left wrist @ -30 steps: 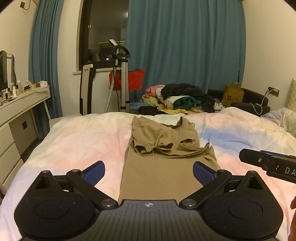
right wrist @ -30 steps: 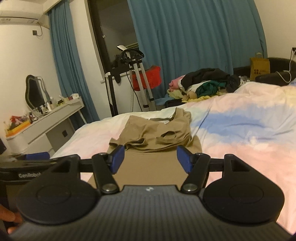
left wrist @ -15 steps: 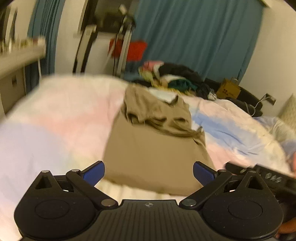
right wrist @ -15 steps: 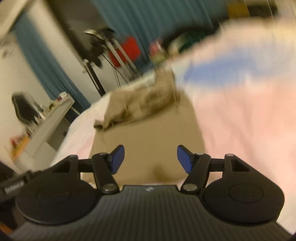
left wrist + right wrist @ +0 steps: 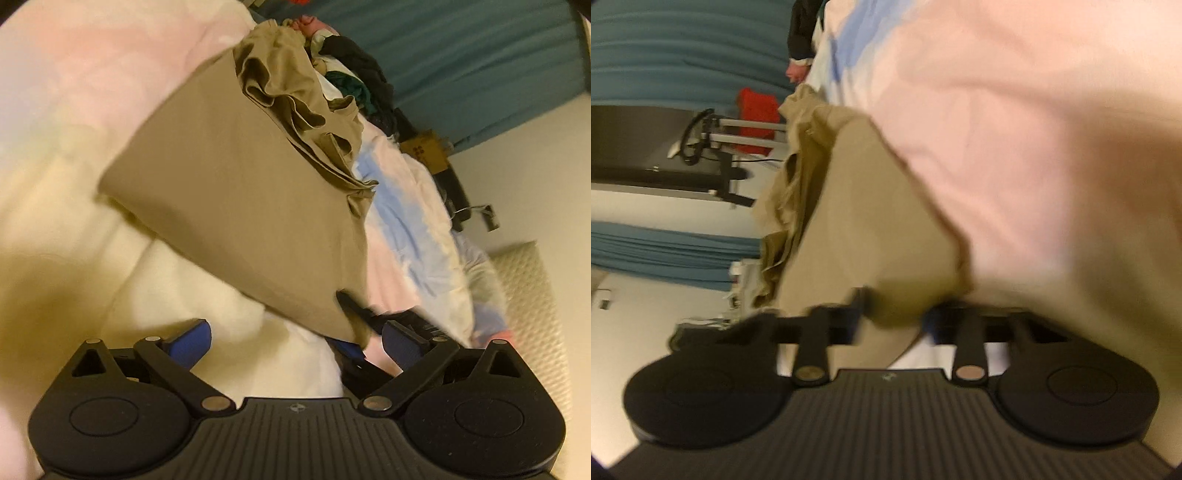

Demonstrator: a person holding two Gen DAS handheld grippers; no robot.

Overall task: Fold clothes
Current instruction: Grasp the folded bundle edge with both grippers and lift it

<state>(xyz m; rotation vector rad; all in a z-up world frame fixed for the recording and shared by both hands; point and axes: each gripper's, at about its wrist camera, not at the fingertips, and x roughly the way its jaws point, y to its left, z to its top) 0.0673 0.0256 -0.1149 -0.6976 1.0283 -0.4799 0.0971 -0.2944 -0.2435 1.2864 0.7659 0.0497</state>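
A tan shirt lies flat on the pastel bedcover, its sleeves and collar bunched at the far end. My left gripper is open and low over the cream part of the cover, just short of the shirt's near hem, with nothing between its blue pads. My right gripper is rolled on its side at the shirt's near right corner. Its jaws are closing, and the tan cloth fills the narrow gap between them. The left wrist view shows its black finger on top of that corner.
A pile of mixed clothes sits at the bed's far end before teal curtains. A brown paper bag and a quilted pillow are at the right. A stand with a red item is beyond the bed.
Both grippers dropped toward the bed and rolled sideways. The right jaws narrowed from wide open onto the shirt's near corner. The left jaws stayed open.
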